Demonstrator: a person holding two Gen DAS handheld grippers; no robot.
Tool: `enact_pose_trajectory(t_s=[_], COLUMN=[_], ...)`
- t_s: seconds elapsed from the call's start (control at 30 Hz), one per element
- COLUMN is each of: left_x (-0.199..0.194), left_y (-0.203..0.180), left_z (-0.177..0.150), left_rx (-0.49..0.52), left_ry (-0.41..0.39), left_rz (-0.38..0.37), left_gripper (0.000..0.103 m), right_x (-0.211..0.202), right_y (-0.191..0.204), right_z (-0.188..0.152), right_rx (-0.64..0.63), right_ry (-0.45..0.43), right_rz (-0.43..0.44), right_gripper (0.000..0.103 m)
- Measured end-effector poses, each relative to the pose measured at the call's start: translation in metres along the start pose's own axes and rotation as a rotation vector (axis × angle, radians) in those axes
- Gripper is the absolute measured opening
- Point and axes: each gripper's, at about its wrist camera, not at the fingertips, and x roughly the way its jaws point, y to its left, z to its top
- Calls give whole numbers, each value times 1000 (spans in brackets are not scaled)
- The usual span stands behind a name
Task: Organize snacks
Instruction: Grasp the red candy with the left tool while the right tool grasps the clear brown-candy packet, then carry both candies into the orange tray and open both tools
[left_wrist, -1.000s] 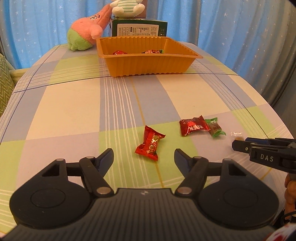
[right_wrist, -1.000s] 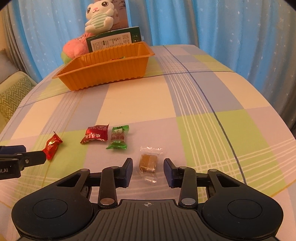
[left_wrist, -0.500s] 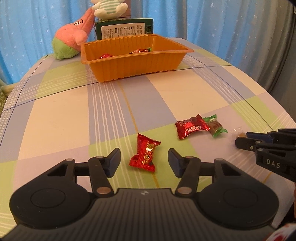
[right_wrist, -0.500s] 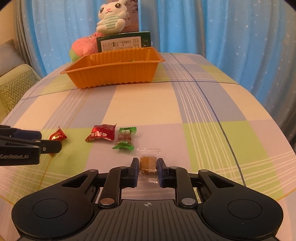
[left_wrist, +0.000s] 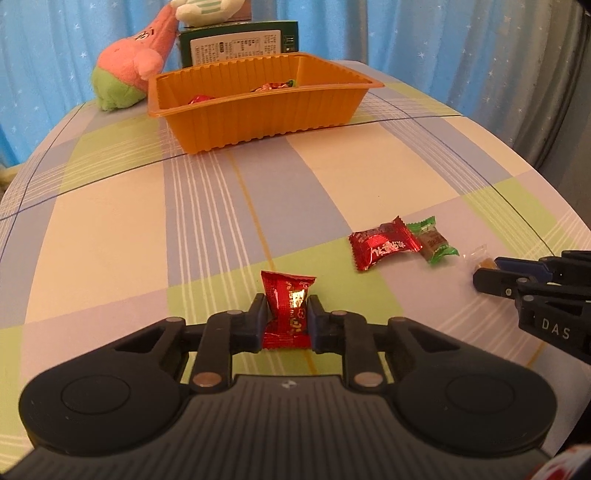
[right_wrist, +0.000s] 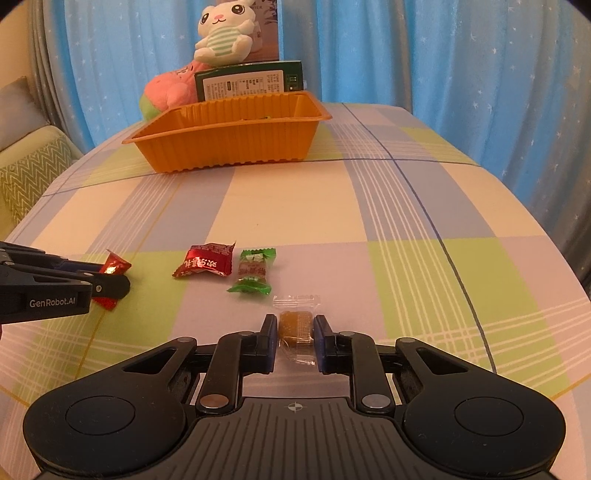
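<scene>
Left jaws: my left gripper (left_wrist: 286, 319) has just been closing and now pinches the red foil-wrapped candy (left_wrist: 287, 308), which a second ago lay loose ahead of wide jaws.
Right jaws: my right gripper (right_wrist: 295, 338) is clamped on the brown candy in clear wrapper (right_wrist: 295, 328), as it already was half a second ago.
Meaning: both pieces look ready to lift toward the orange ribbed plastic tray (left_wrist: 258, 107) at the table's far end.
Left behind: a red crinkled packet (right_wrist: 206, 261) and a green-wrapped sweet (right_wrist: 253, 271) lie touching on the checked tablecloth (right_wrist: 369, 206).
Pose: both grippers slant down at the cloth, side by side, well short of the tray.
</scene>
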Motion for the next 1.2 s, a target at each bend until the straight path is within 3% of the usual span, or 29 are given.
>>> enact_pose_trajectory(t_s=[0.37,1.2], left_x=[-26,-74], left_y=[-5,-18], left_z=[-10,10], left_rx=[-132,-144], left_ry=[12,-55], left_rz=[-6,-23], left_gripper=[19,20], right_x=[-13,-54], right_y=[6,16], right_z=[4,36], right_rx=[10,26], right_ry=[-22,-86], right_rz=[26,73], right_gripper=[21,21])
